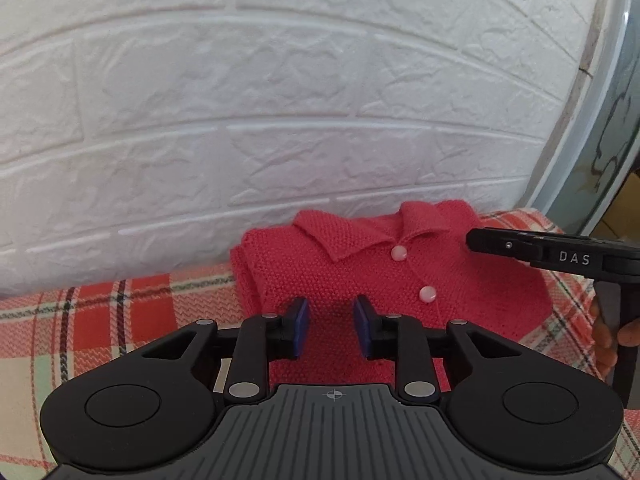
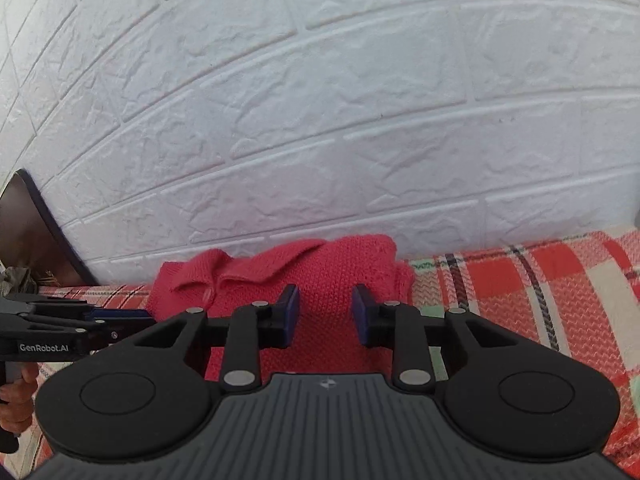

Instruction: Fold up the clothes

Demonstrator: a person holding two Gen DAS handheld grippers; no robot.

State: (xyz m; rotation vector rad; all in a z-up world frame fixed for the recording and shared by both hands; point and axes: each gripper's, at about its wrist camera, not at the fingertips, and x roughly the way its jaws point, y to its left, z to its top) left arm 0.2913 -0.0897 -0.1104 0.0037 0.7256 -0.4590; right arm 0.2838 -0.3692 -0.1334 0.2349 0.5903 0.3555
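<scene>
Cardigan, red knit, lies folded on a red plaid cloth against a white brick-pattern wall. Collar faces up and lies toward the wall. Two pale pink buttons run down the front placket.

Left tongs: jaws stand apart with a moderate gap and grip nothing. Blue pads sit over the near part of the cardigan; contact with the knit cannot be told. In the right wrist view the left tongs enter from the left edge at the cardigan's left side, and their gap cannot be told there. A hand grips the handle below.

Right tongs: jaws stand apart with a similar gap and grip nothing. They sit over the near part of the cardigan, toward its right half. In the left wrist view the right tongs reach in from the right edge, tip near the collar's right end. Fingers hold the handle below.

A pale, curved frame stands right of the wall. A dark panel leans at the wall's left end.
</scene>
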